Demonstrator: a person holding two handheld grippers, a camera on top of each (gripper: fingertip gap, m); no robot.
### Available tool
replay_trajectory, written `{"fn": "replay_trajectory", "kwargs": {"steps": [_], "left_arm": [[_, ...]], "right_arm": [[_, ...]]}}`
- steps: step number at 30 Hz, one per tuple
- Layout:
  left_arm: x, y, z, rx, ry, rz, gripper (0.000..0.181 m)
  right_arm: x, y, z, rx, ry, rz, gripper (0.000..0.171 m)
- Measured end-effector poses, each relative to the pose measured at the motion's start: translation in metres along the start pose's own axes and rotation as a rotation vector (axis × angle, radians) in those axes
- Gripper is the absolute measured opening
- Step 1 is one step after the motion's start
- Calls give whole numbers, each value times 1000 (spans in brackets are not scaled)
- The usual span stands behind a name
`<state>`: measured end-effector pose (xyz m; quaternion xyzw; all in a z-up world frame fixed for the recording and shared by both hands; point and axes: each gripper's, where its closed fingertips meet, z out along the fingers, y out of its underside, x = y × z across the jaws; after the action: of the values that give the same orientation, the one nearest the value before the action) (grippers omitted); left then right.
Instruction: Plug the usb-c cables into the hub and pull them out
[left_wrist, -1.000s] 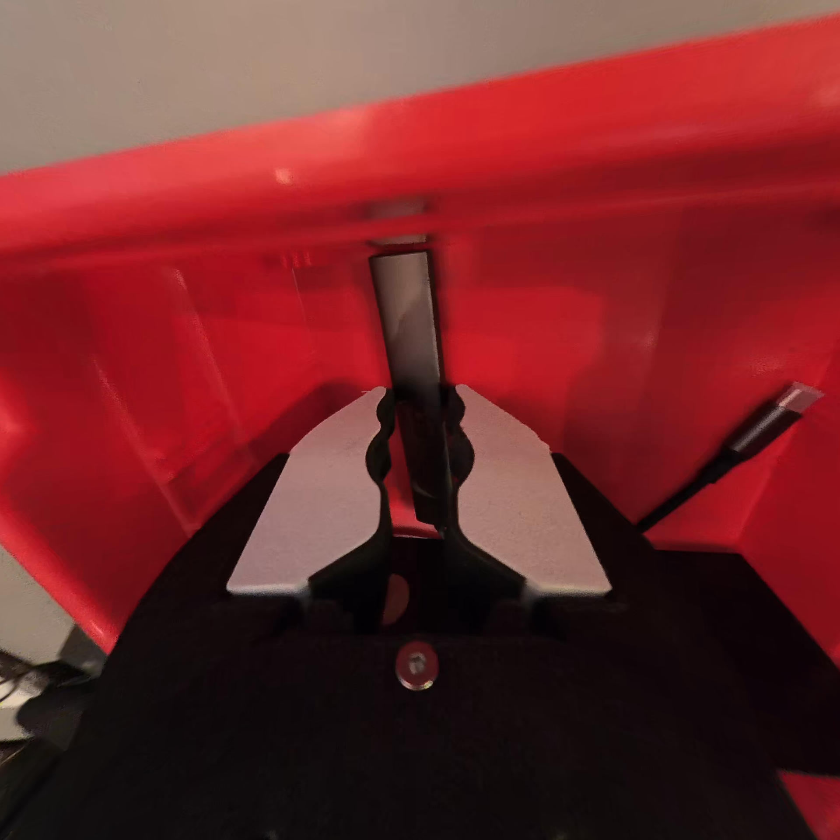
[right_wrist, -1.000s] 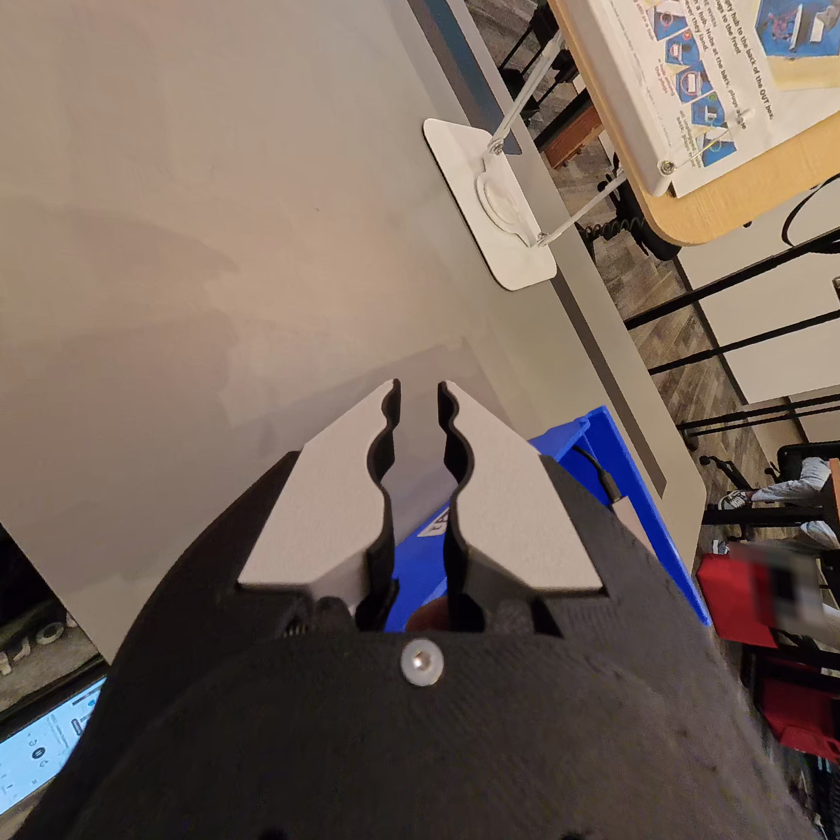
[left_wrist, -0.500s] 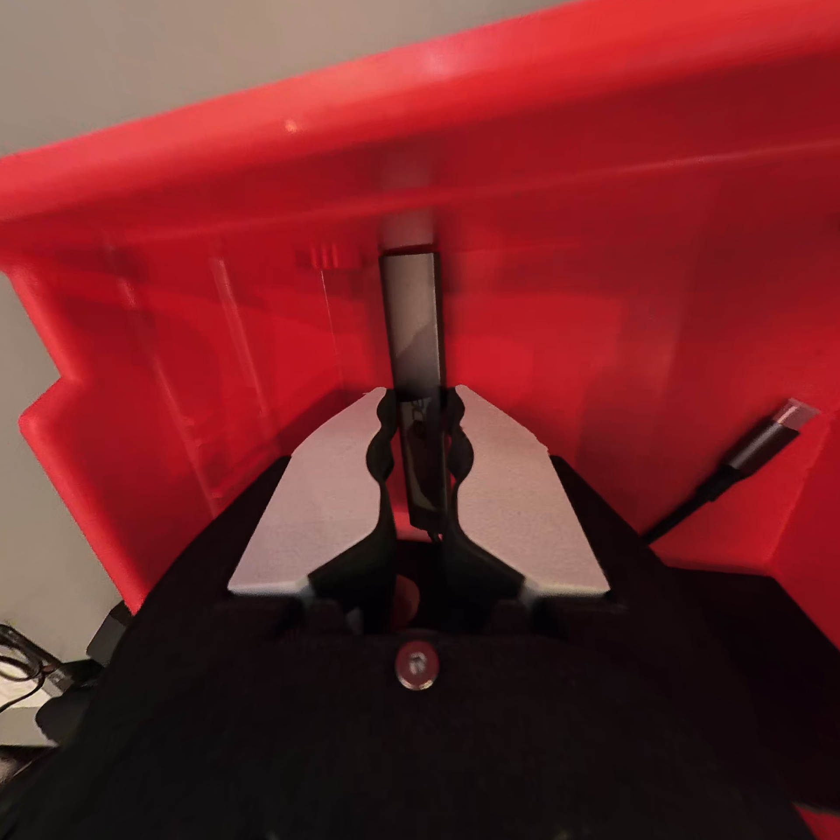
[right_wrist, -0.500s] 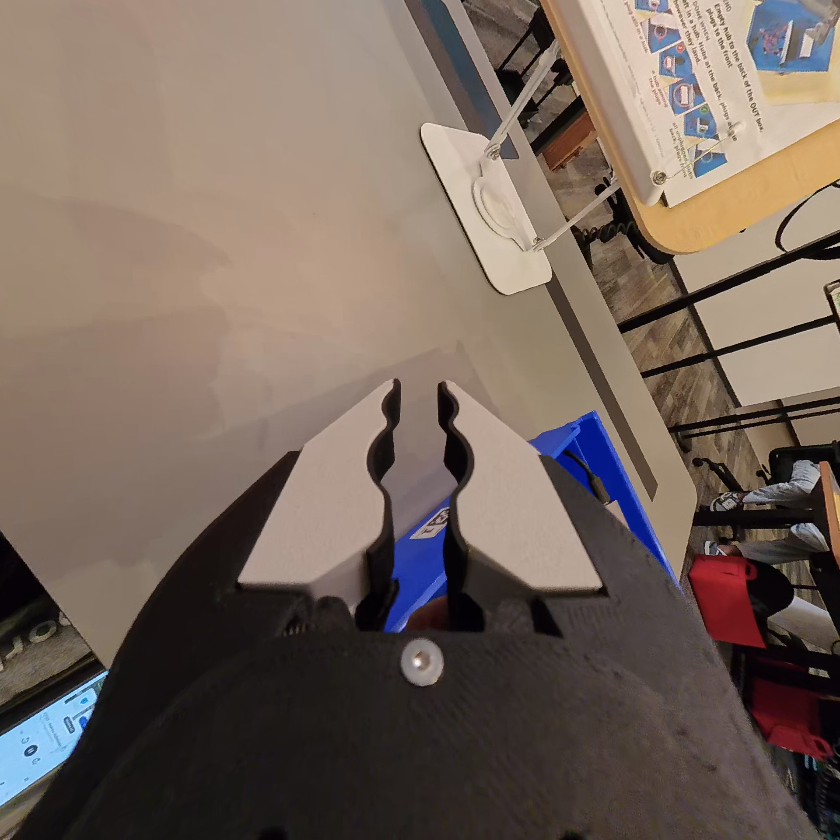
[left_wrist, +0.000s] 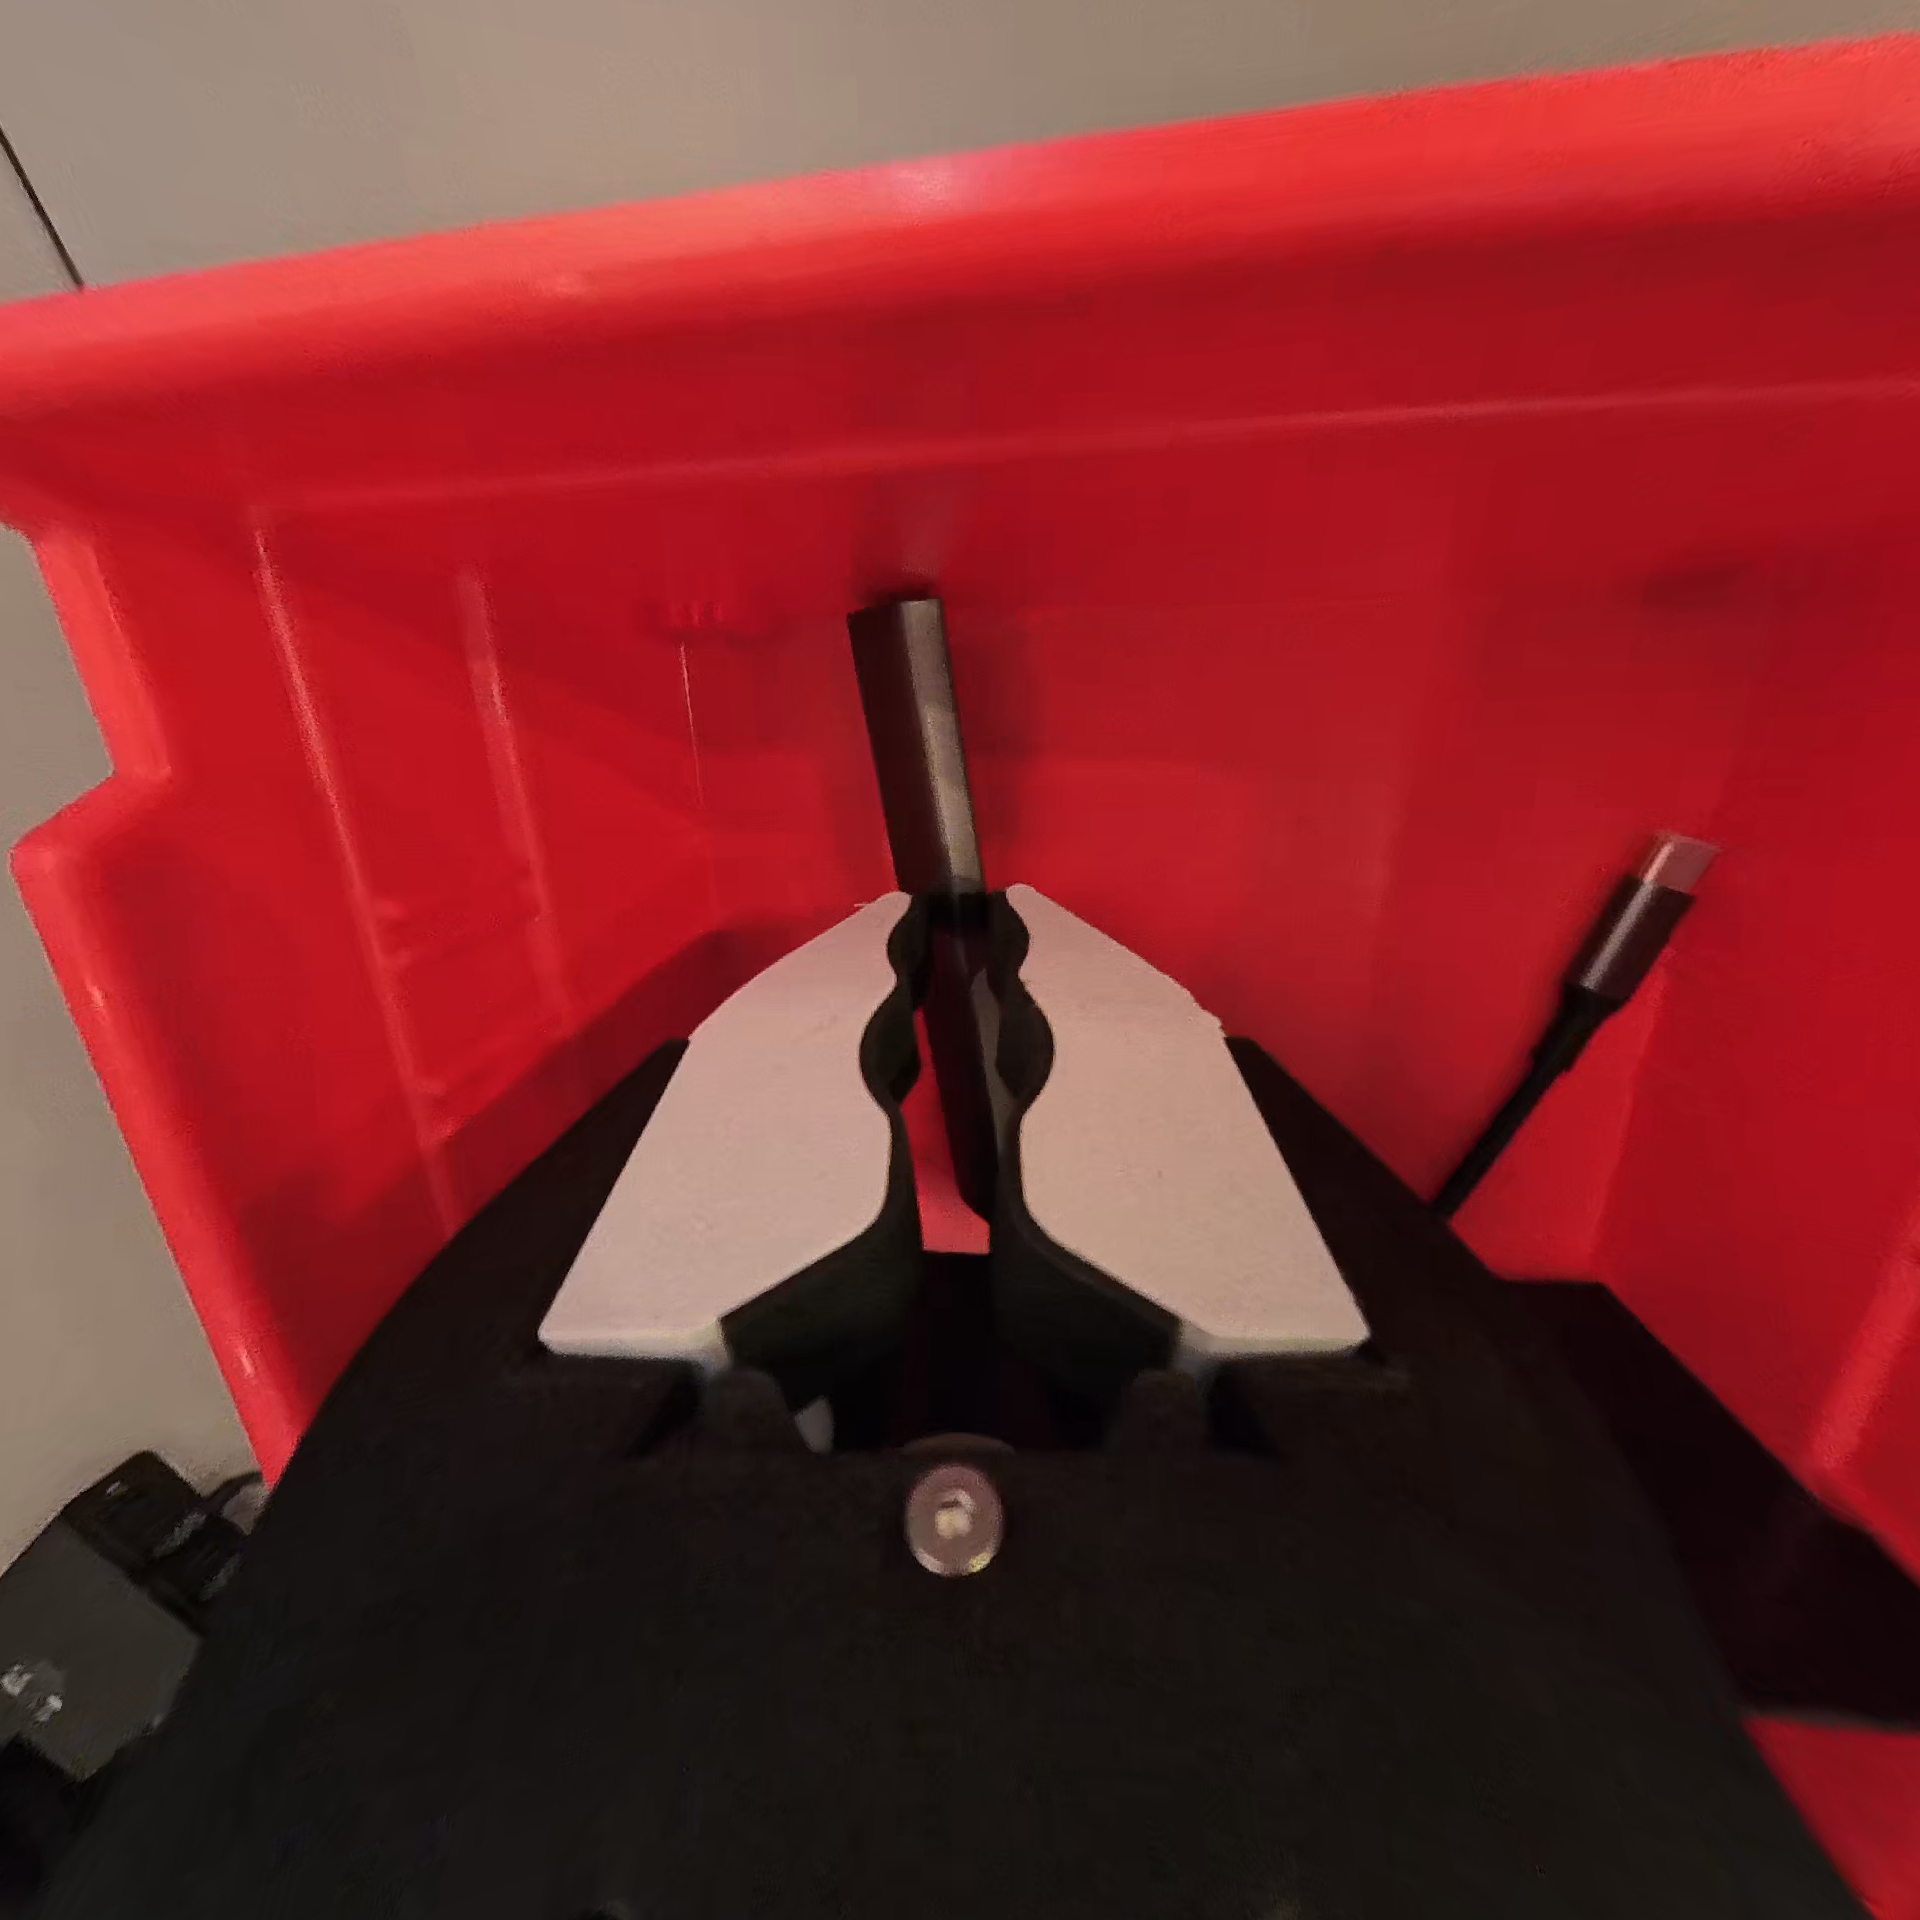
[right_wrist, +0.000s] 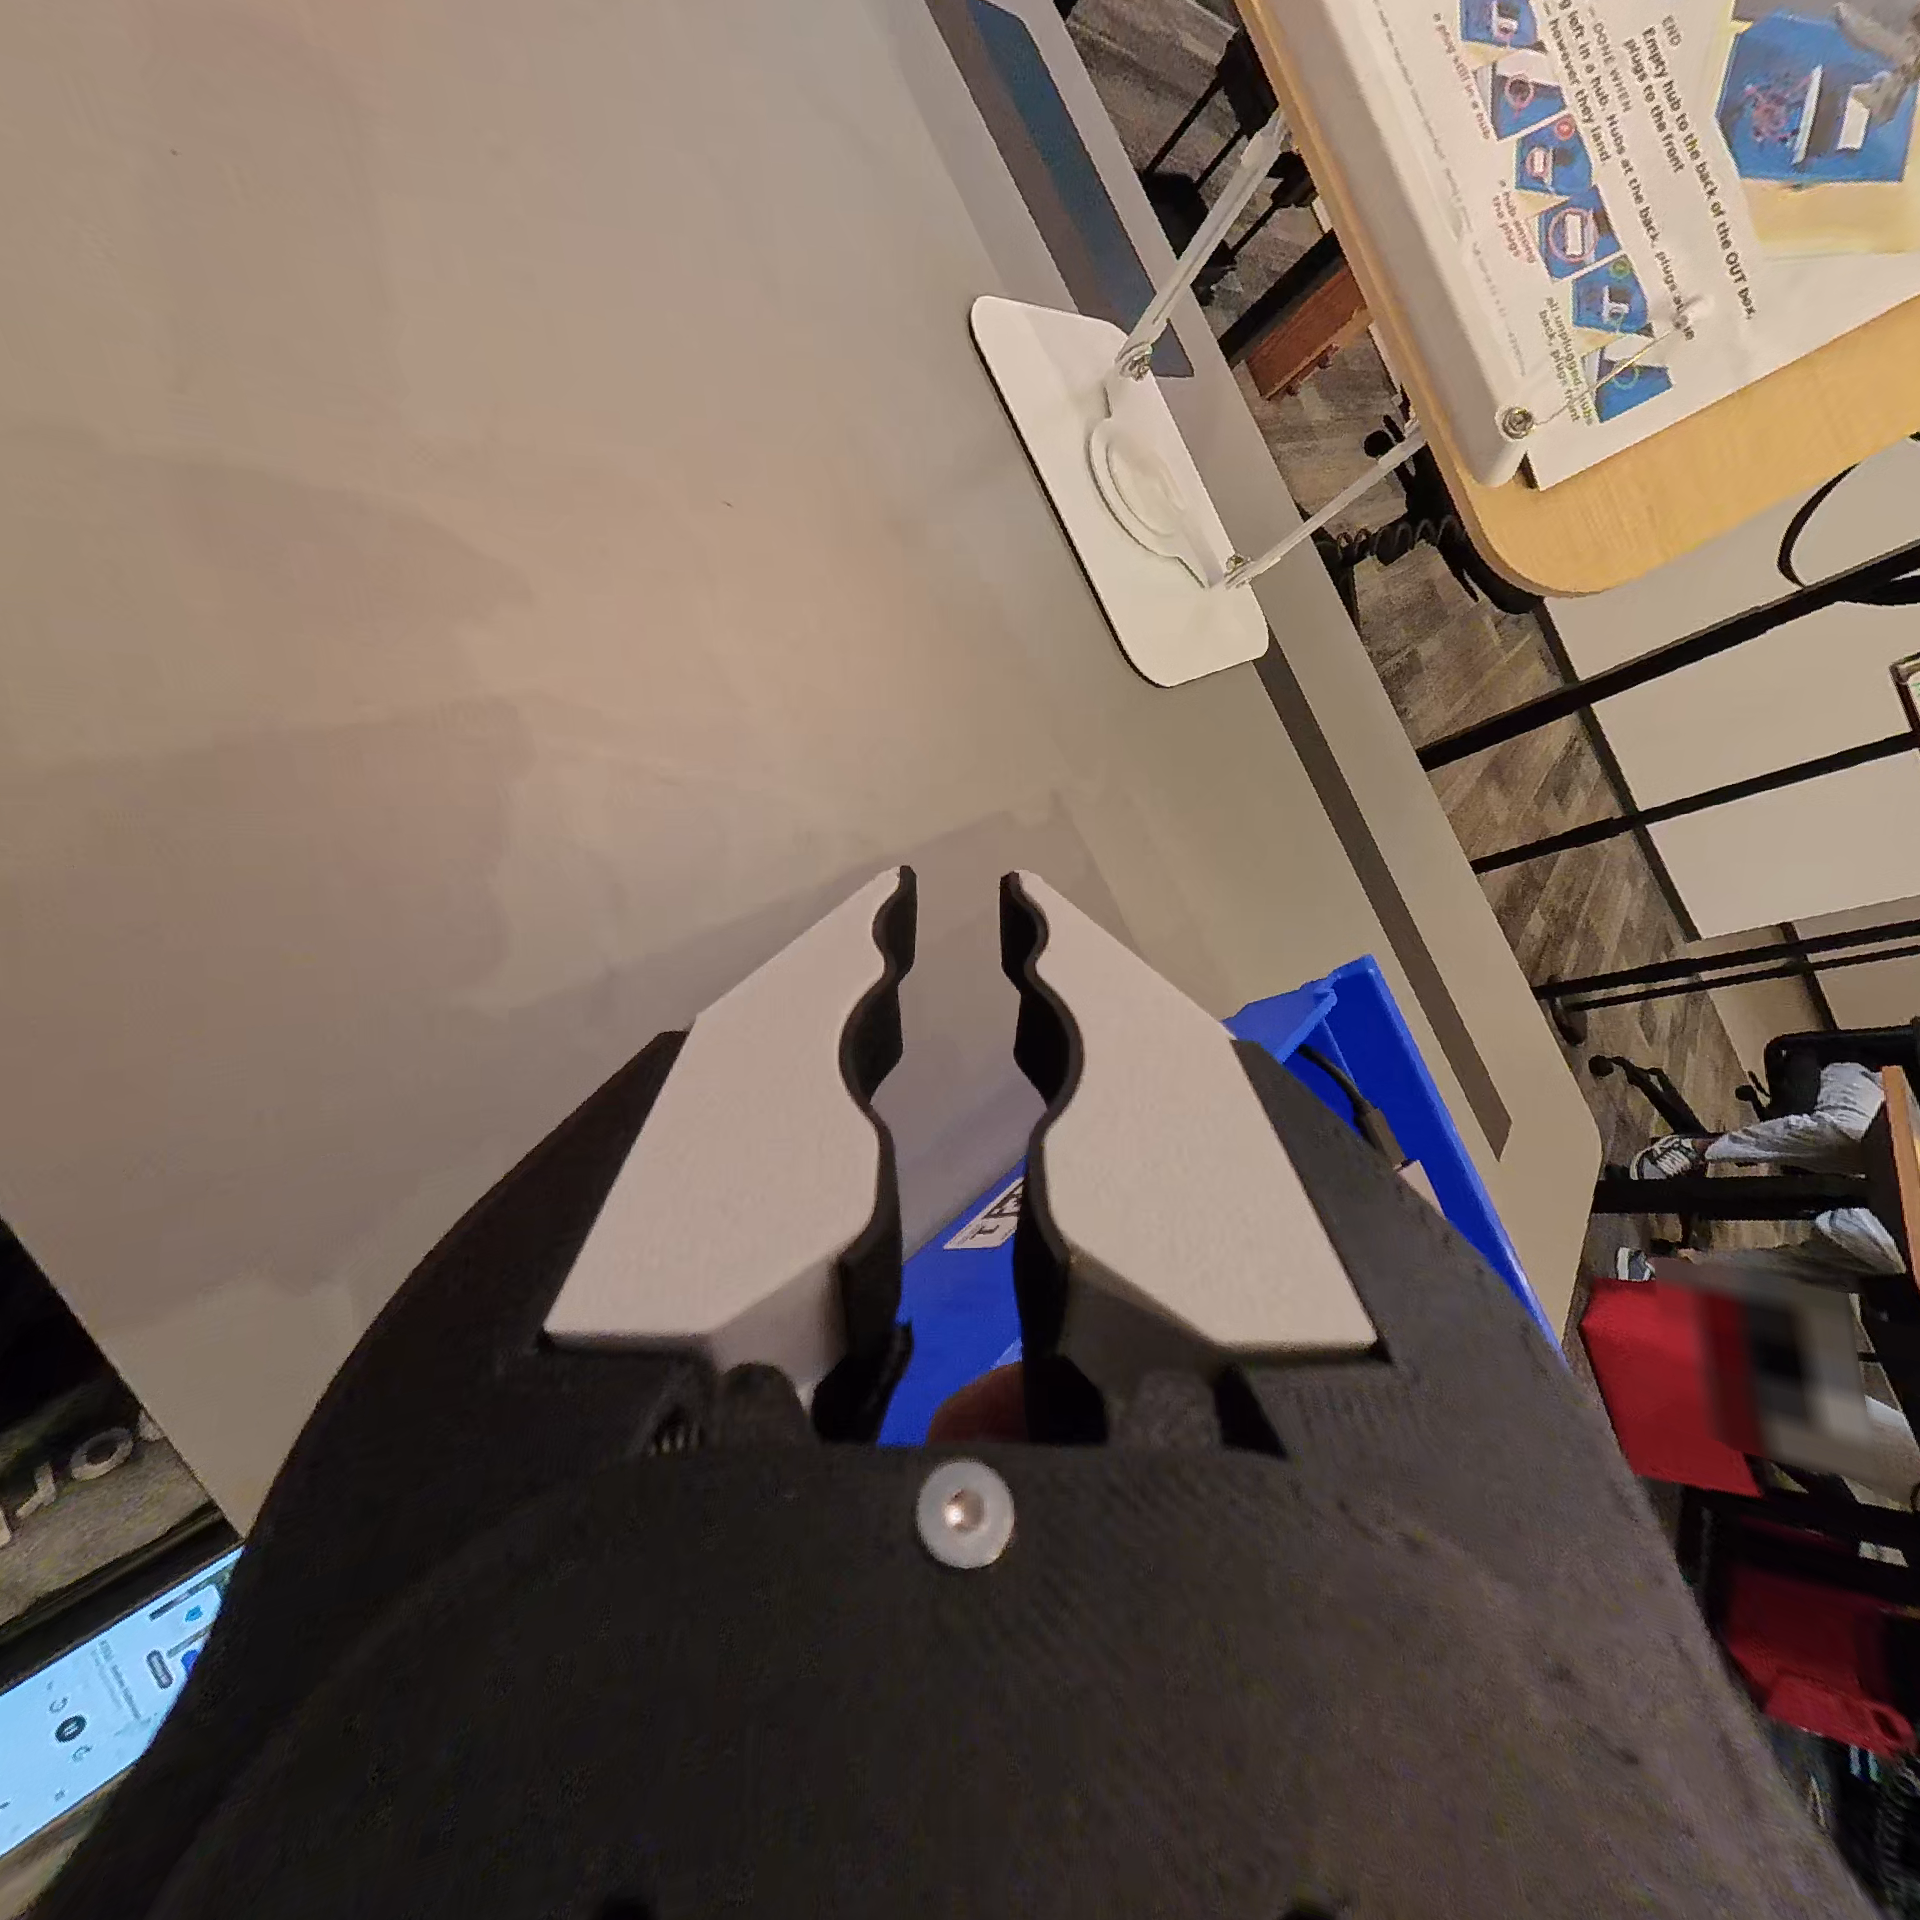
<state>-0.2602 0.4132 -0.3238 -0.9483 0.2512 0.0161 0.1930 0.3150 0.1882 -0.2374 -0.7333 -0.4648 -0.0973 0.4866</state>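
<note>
- My left gripper (left_wrist: 958, 920) was clamped on the dark hub (left_wrist: 920, 769) inside the red bin (left_wrist: 1351, 312); its near end was hidden between the fingers.
- A usb-c cable (left_wrist: 1621, 935) leaned right, its tail cut off.
- My right gripper (right_wrist: 958, 894) hung slightly open, empty, above the table (right_wrist: 468, 468).

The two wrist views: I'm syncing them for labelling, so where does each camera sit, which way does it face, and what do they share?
Left wrist view: behind the left hand-held gripper, facing into the red bin; its fingers are shut on the hub, cable plug at right.
Right wrist view: behind the right hand-held gripper, open and empty, facing the grey table, blue bin and stand.
Shared: only the table surface; neither shows the other gripper.
</note>
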Motion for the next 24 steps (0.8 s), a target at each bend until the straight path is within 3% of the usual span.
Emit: {"fn": "replay_trajectory", "kwargs": {"steps": [8,11,17,24], "left_arm": [[-4,-8,-4,52,-39,19,9],[4,1,0,-35,-65,114,9],[2,11,4,-146,-219,281,9],[-2,-6,-23,-98,-367,374,8]], "right_arm": [[1,2,-2,1,4,6,13],[0,3,-3,-2,2,5,14],[1,4,-3,-7,2,4,13],[-1,0,-2,5,3,7,13]]}}
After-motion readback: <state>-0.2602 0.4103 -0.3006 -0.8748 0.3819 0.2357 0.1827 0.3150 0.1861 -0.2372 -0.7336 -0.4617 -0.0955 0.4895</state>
